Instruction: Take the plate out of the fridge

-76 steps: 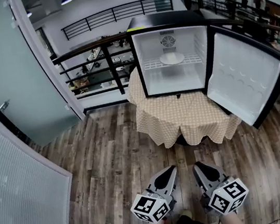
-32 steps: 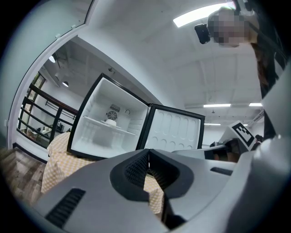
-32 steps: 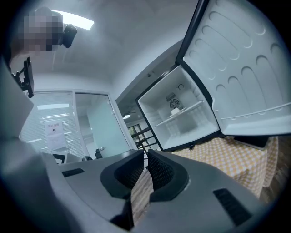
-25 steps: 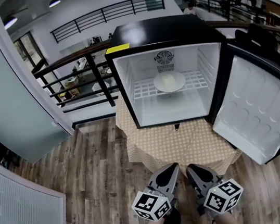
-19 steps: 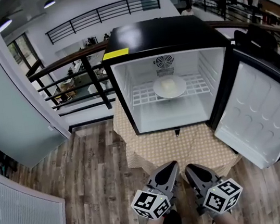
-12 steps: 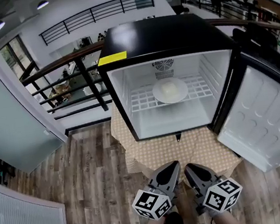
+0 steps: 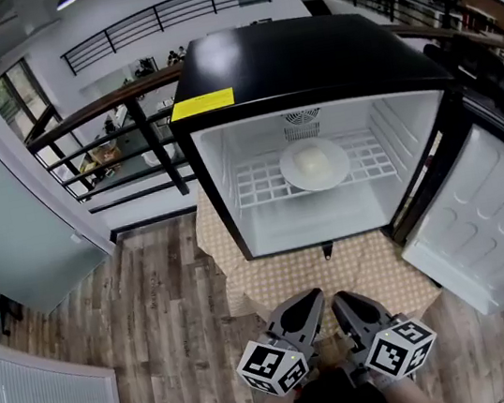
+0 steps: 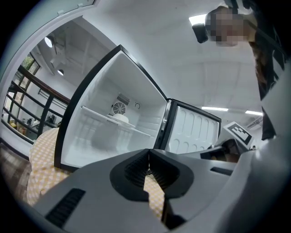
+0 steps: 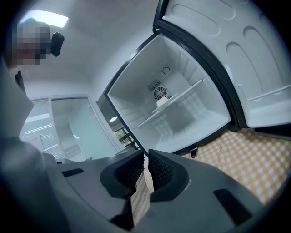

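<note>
Matte grey left tool and right tool — tapered jaws, ribbed black pads, black-and-white square-marker cubes.

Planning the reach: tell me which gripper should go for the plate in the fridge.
Right, narrowly. The plate sits on the wire shelf slightly right of centre in the fridge, roughly in line with the right gripper; the left gripper is offset to its left. Both are shut, side by side.
</note>
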A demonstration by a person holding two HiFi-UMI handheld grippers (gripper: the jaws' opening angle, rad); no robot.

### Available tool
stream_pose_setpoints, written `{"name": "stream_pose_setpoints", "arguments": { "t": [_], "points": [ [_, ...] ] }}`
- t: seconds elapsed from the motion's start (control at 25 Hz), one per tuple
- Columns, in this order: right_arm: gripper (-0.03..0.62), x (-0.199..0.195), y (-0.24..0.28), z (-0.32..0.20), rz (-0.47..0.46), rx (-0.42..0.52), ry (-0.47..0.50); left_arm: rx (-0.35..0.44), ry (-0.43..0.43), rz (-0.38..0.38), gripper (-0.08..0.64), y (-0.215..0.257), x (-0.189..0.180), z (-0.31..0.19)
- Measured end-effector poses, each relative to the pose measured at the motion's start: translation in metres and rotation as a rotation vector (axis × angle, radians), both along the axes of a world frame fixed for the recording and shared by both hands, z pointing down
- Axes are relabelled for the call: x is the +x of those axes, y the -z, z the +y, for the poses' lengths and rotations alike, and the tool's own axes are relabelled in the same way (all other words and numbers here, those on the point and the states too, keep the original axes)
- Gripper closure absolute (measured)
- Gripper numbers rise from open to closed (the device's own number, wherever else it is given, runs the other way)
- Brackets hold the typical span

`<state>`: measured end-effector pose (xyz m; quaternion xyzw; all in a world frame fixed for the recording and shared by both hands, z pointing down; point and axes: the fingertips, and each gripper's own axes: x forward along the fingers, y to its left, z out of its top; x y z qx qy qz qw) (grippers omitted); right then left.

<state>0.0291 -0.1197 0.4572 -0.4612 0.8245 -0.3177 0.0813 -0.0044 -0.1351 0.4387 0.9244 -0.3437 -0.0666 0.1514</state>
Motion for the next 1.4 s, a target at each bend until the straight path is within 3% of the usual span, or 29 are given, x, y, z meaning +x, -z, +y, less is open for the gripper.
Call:
{"name": "stream_pose_setpoints", "arguments": {
  "t": [0.56, 1.08, 1.4],
  "points": [
    [0.543, -0.004, 0.009, -0.062, -0.112, -0.036, -0.005, 0.022, 0.010, -0.007, 0.551, 0.009, 0.002, -0.058],
    [0.543, 0.022, 0.026, -0.128, -0.231, -0.056, -0.062, 0.053, -0.024, 0.007, 0.551, 0.020, 0.024, -0.111],
    [0.533, 0.041, 0.049, -0.168, -0.409, -0.095, -0.127, 0.057, -0.017, 0.022, 0.551, 0.024, 0.027, -0.129]
  ]
}}
